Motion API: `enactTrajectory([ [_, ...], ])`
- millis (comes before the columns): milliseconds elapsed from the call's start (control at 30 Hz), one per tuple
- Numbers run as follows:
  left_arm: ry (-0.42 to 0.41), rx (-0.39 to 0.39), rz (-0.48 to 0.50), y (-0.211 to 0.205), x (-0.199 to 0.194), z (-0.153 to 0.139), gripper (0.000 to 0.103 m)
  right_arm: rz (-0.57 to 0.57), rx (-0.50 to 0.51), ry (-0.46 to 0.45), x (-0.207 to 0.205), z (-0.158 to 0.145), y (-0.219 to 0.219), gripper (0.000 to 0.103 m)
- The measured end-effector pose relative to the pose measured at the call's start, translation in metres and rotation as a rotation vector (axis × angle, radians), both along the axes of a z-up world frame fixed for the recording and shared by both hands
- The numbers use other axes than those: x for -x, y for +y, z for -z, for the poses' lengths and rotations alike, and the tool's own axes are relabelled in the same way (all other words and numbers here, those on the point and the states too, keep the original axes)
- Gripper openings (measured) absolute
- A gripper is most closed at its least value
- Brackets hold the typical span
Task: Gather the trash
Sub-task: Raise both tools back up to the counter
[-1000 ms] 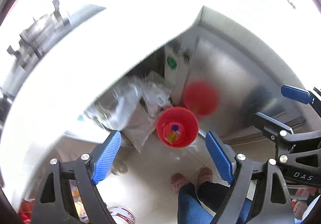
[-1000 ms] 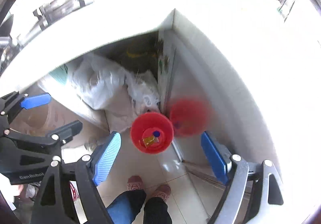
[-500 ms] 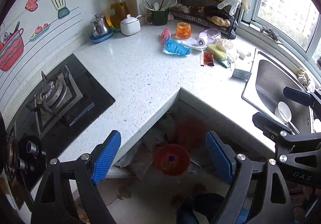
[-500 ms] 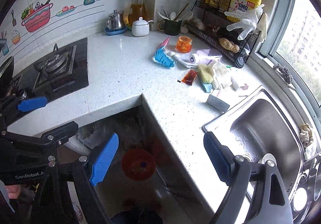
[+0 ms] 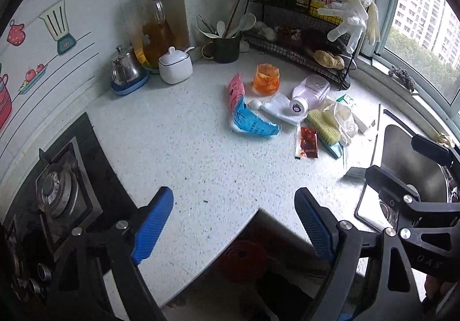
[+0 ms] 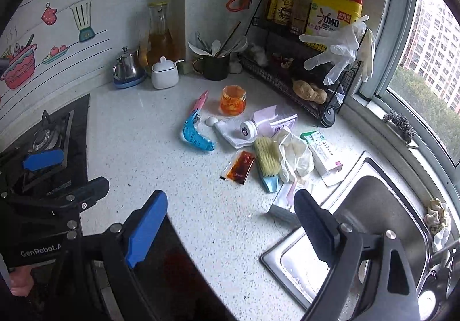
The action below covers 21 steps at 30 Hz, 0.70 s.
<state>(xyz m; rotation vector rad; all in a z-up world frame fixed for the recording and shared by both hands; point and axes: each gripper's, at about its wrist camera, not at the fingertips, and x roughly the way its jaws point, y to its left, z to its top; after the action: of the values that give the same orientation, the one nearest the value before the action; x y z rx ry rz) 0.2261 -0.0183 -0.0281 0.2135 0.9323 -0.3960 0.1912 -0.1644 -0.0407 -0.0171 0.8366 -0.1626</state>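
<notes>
Speckled white stone counter, cluttered with litter near the corner rack.

Seen from the left wrist, the left gripper (image 5: 234,219) hung over the counter (image 5: 187,154) edge with its two ribbed blue pads wide apart and nothing between them. Trash lay well ahead: one crumpled blue wrapper (image 5: 253,122) touching one pink wrapper (image 5: 235,89), one red sauce sachet (image 5: 307,142), one crinkled orange plastic cup (image 5: 266,79), one toppled clear bottle (image 5: 309,92). Only this view showed a dim red bin (image 5: 241,259) below the counter. From the right wrist, the right gripper (image 6: 230,223) likewise stood wide and empty. This view alone revealed one flat white carton (image 6: 323,152) beside the steel sink (image 6: 373,206), just past a yellow-bristled brush (image 6: 267,160) and crumpled gloves (image 6: 296,155).
</notes>
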Motion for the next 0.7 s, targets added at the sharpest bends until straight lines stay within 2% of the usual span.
enactTrajectory([
  [267,0.011,-0.020,0.009,-0.045,-0.079,-0.002,0.085,0.006,-0.031,0.001,-0.067,-0.007,-0.038,0.089],
  [567,0.126,-0.014,0.022,-0.072,-0.157,0.027,0.085,0.043,-0.044,0.065,-0.127,0.009,-0.062,0.089],
  [700,0.172,-0.017,0.060,-0.083,-0.187,0.044,0.084,0.078,-0.043,0.096,-0.152,0.020,-0.069,0.089],
])
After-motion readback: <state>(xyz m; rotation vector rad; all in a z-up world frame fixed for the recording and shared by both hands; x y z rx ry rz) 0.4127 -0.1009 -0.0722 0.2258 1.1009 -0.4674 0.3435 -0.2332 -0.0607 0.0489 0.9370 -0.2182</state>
